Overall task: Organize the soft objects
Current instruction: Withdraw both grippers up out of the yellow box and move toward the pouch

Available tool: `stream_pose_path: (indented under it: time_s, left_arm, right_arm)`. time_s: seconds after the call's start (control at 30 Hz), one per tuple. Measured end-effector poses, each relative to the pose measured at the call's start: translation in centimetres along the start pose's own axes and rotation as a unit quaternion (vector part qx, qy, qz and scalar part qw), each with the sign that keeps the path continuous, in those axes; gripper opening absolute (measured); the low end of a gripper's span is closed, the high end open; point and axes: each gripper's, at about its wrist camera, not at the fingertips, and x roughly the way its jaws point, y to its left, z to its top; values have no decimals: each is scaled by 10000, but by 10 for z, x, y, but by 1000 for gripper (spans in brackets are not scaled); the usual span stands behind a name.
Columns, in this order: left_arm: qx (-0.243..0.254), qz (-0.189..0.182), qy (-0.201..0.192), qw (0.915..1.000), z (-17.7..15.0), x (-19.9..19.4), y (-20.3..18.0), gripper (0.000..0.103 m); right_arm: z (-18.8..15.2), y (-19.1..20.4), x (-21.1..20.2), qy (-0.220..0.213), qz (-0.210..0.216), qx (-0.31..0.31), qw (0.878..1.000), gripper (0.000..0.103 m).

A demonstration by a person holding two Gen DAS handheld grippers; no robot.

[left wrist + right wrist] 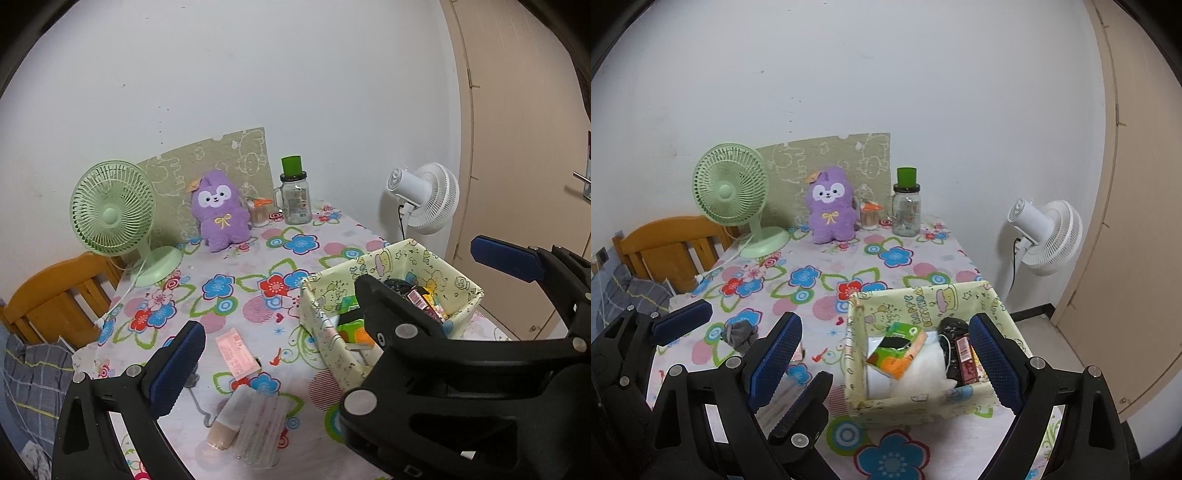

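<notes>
Hovering above the near edge of the desk [923, 266], both tools empty: left tool [338, 295] with blue pads spread wide apart, nothing between them; right tool [886, 354] likewise gaping, pads well clear of everything. Sitting upright at the far side of the flowered cloth, against a patterned green board [221, 155]: purple plush toy [832, 206], flanked by a green desk fan [730, 192] on one side and a glass jar with green lid [906, 206] on the other. Standing nearer, toward the right edge: cartoon-print storage box [923, 402], already holding a green-and-orange packet [897, 350], something white and fluffy, and a dark wrapped item. Lying loose on the cloth beside the left tool: small grey fabric piece [738, 334], plus a pink packet [236, 350] and clear wrapped packs [258, 421] close to the front. Standing off beyond the desk, near the door: white fan [1049, 236].
</notes>
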Motion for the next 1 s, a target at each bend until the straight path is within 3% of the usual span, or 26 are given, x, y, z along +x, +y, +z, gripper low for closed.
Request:
stream_pose_path:
  time_s: [1.0]
  left_arm:
    - [-244, 174, 277, 9992, -21, 21, 66, 103]
  right_arm:
    - [2, 71, 37, 214, 55, -214, 9995, 94]
